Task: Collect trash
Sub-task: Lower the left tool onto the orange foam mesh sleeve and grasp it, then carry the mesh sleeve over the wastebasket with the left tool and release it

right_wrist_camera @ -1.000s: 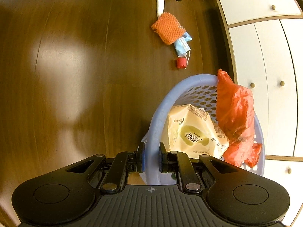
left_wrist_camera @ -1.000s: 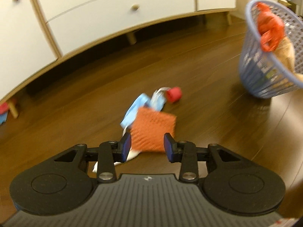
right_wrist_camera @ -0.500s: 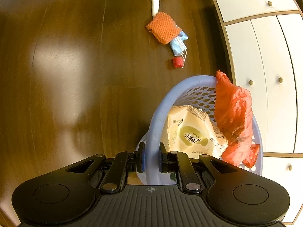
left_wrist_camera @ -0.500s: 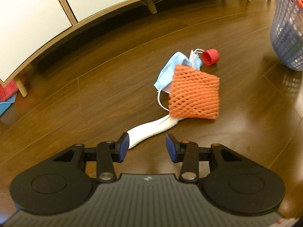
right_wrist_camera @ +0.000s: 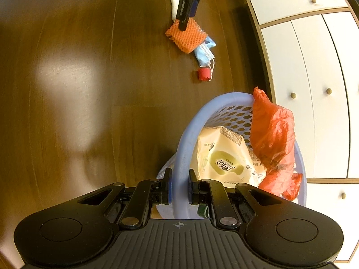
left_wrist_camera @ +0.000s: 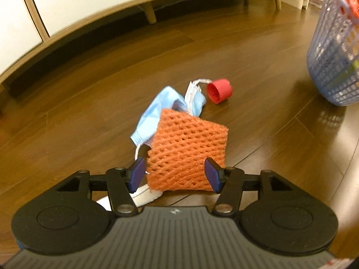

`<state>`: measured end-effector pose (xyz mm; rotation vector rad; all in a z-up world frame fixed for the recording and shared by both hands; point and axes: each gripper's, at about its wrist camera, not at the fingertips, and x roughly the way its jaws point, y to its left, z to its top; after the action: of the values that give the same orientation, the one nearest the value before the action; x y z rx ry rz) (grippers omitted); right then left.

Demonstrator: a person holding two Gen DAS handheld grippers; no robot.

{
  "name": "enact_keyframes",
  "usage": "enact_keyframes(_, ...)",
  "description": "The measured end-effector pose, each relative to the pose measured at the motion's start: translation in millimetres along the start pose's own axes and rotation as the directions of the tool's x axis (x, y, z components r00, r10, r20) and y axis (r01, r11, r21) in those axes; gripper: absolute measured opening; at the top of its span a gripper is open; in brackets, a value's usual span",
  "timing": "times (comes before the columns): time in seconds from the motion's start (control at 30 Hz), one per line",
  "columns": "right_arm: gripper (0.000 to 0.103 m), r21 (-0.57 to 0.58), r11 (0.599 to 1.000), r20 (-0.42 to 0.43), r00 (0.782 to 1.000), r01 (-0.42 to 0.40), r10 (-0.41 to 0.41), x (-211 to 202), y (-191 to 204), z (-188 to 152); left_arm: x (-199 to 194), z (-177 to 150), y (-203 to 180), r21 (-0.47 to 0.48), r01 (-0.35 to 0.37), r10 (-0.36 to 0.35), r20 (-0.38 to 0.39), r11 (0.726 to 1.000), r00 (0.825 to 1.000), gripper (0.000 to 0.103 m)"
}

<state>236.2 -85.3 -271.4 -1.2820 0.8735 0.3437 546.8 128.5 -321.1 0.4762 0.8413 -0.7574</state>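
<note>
The left gripper [left_wrist_camera: 175,173] has its jaws spread wide, one blue pad on each side of the near end of one orange foam net [left_wrist_camera: 187,150] that lies on the wooden floor [left_wrist_camera: 78,116]. Whether the pads touch the net cannot be told. From the right wrist view the left gripper [right_wrist_camera: 187,11] stands over the net's far end.

Four pieces of trash lie loose on the floor. Straight ahead of the left jaws is the net. Just beyond it, partly under its far edge, lies one crumpled blue face mask [left_wrist_camera: 161,109] with white ear loops. Beyond the mask, ahead and to the right of the jaws, lies one red bottle cap [left_wrist_camera: 219,90] on its side, beside a loop. Under the left jaw, one white strip [left_wrist_camera: 143,196] pokes out from beneath the net.

The right gripper [right_wrist_camera: 178,185] has its jaws clamped on the rim of one lavender mesh basket [right_wrist_camera: 215,100], one pad outside the rim and one inside. Two things sit in the basket: one pale yellow snack bag [right_wrist_camera: 221,157] just ahead of the right jaw, and one red plastic bag [right_wrist_camera: 273,139] draped over the rim to the right. In the left wrist view the basket [left_wrist_camera: 332,62] hangs far to the right, well apart from the floor pile. One white cabinet [right_wrist_camera: 314,62] with round knobs runs along the right.
</note>
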Motion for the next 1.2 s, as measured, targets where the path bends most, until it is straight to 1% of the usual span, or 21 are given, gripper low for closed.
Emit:
enact_keyframes(0.07,0.009,0.000,1.000,0.001,1.000,0.000,0.000,-0.5,0.3,-0.1,8.4,-1.2,0.3,-0.023,-0.019,0.019,-0.018,1.000,1.000,0.052)
enact_keyframes(0.17,0.009,0.000,1.000,0.002,1.000,-0.002,0.002,-1.5,0.9,-1.3,13.2,-1.7,3.5,-0.075,-0.026,0.026,-0.012,0.997,1.000,0.052)
enact_keyframes(0.23,0.009,0.001,1.000,0.002,1.000,-0.003,0.003,-2.2,0.8,-1.4,12.9,-1.5,5.1,-0.098,-0.015,0.014,-0.009,0.995,1.000,0.037)
enact_keyframes(0.27,0.009,0.001,1.000,0.001,1.000,-0.003,0.003,-1.9,0.6,-1.3,12.1,-1.6,5.0,-0.099,-0.012,0.012,-0.002,0.995,1.000,0.022)
enact_keyframes(0.3,0.009,0.001,1.000,0.001,1.000,-0.002,0.002,-1.8,0.4,-1.3,12.1,-1.7,4.8,-0.102,-0.014,0.014,-0.003,0.995,1.000,0.010)
enact_keyframes(0.43,0.009,-0.003,1.000,0.002,1.000,-0.004,0.004,-2.0,1.0,-0.9,3.7,-3.5,0.5,-0.106,-0.007,0.010,0.023,0.994,1.000,0.008)
enact_keyframes(0.5,0.009,-0.004,1.000,0.001,1.000,-0.008,0.008,-2.2,1.2,-1.1,-3.9,-3.3,0.1,-0.125,0.004,0.001,0.038,0.992,0.999,0.007)
enact_keyframes(0.53,0.009,-0.004,1.000,0.002,1.000,-0.007,0.007,-2.4,1.3,-1.5,-9.9,-3.1,-0.3,-0.129,0.016,-0.009,0.052,0.991,0.999,0.007)
enact_keyframes(0.7,0.009,0.008,1.000,0.001,1.000,-0.003,0.003,-2.5,-1.2,-1.7,-51.4,4.7,-7.8,-0.091,0.060,-0.049,0.125,0.994,0.991,0.007)
enact_keyframes(0.77,0.009,0.005,1.000,0.001,1.000,0.001,-0.001,-2.4,-0.6,-0.2,-73.6,11.1,-11.8,-0.092,0.092,-0.076,0.170,0.991,0.982,0.007)
enact_keyframes(0.83,0.009,0.003,1.000,0.002,1.000,0.002,-0.002,-2.5,0.6,0.6,-95.8,18.9,-17.2,-0.079,0.125,-0.106,0.217,0.989,0.970,0.007)
enact_keyframes(0.97,0.009,0.006,1.000,0.003,1.000,-0.001,0.001,-3.1,1.2,0.3,-140.3,37.5,-33.4,-0.025,0.174,-0.158,0.312,0.984,0.937,0.007)
enact_keyframes(1.1,0.009,0.007,1.000,0.005,1.000,-0.005,0.005,-4.0,1.2,0.0,-168.6,53.3,-52.2,0.034,0.217,-0.215,0.365,0.976,0.906,0.007)
enact_keyframes(1.2,0.009,0.009,1.000,0.005,1.000,-0.010,0.010,-4.6,-0.3,-1.6,-182.0,59.8,-68.5,0.089,0.235,-0.251,0.381,0.968,0.890,0.007)
